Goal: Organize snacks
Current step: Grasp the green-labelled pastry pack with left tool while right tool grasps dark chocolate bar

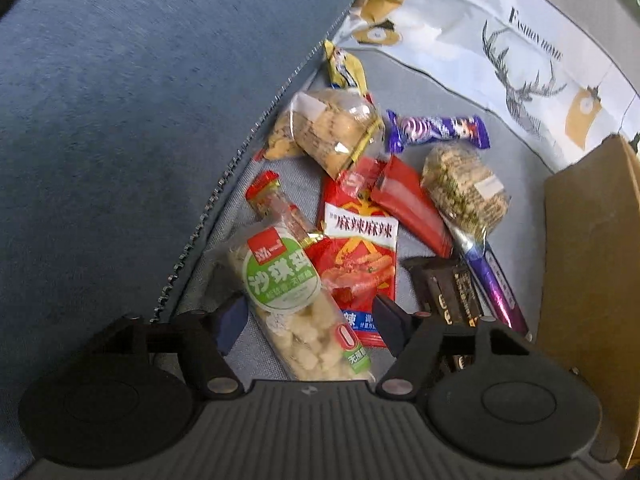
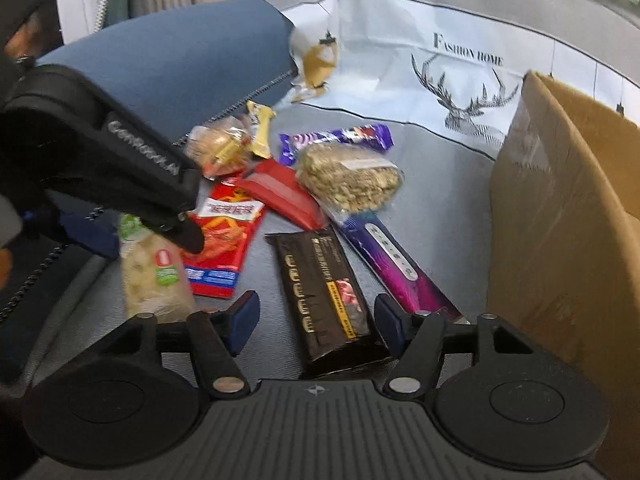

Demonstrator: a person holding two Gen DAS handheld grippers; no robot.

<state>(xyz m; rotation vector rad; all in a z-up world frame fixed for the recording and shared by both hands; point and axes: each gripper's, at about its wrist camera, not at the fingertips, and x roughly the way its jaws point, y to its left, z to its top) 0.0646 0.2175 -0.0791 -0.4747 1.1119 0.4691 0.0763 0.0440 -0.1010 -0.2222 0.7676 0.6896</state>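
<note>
With jaws wide, the left gripper (image 1: 308,320) straddled the pale snack pack (image 1: 296,304), its long axis running forward between the fingers.

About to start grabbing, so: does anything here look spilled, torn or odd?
Nothing looks spilled or torn. The snacks just lie in a loose heap: the red spicy-strip packet overlapped by the green-labelled clear pack, the long purple bar tucked under the clear seed-cracker bag.
</note>
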